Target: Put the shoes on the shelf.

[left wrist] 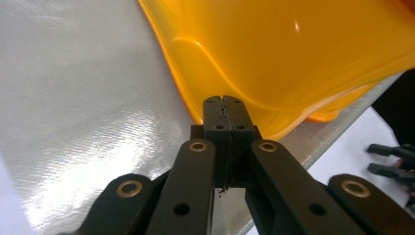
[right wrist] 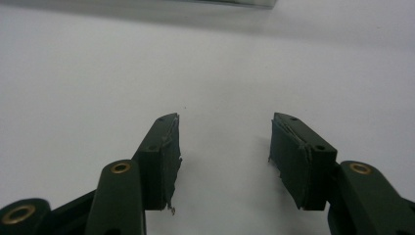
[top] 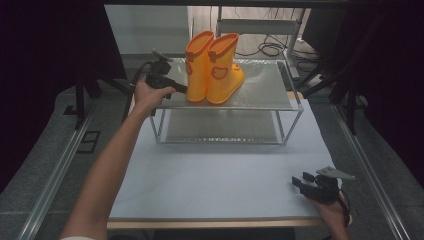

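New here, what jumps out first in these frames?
The pair of orange boots standing upright on the top of a metal-framed shelf at the far end of the table. The left gripper reaches to the nearer boot's heel with fingers closed together, touching or nearly so; the right gripper rests open over the pale mat, near right.
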{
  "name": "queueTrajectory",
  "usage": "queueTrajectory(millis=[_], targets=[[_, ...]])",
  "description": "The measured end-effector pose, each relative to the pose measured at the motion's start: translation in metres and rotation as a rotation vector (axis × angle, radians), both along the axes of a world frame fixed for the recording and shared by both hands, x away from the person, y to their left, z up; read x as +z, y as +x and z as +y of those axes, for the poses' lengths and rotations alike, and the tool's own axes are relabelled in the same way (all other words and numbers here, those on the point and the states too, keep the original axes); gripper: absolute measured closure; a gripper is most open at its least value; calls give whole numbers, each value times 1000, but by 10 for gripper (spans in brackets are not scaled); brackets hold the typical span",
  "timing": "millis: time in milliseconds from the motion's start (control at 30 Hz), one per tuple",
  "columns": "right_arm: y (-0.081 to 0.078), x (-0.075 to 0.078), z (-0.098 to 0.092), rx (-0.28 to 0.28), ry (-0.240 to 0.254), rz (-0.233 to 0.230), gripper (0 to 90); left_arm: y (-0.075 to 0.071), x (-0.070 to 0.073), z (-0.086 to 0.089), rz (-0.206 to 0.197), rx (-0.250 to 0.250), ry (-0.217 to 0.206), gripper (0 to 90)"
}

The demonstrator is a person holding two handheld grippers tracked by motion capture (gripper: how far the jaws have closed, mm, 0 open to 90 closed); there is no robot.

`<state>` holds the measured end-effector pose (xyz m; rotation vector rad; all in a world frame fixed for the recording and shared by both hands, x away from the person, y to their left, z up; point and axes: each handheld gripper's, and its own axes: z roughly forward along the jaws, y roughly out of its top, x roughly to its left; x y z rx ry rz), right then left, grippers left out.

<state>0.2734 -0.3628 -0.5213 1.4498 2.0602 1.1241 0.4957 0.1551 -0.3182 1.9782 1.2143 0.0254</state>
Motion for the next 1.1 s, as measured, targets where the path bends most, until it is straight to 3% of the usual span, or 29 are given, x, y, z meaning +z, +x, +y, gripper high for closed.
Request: queueTrajectory(millis=[133,367,1100], targets=[[0,0,1,1,0,2,443,-1,-1,-3,5,2,-30,900],[0,1,2,4,-1,-5,443,-3,2,-12,6,-16,-13,900],[-1,2,1,-1,9,-10,443,-6,5,-54,18,-105,-40,900]])
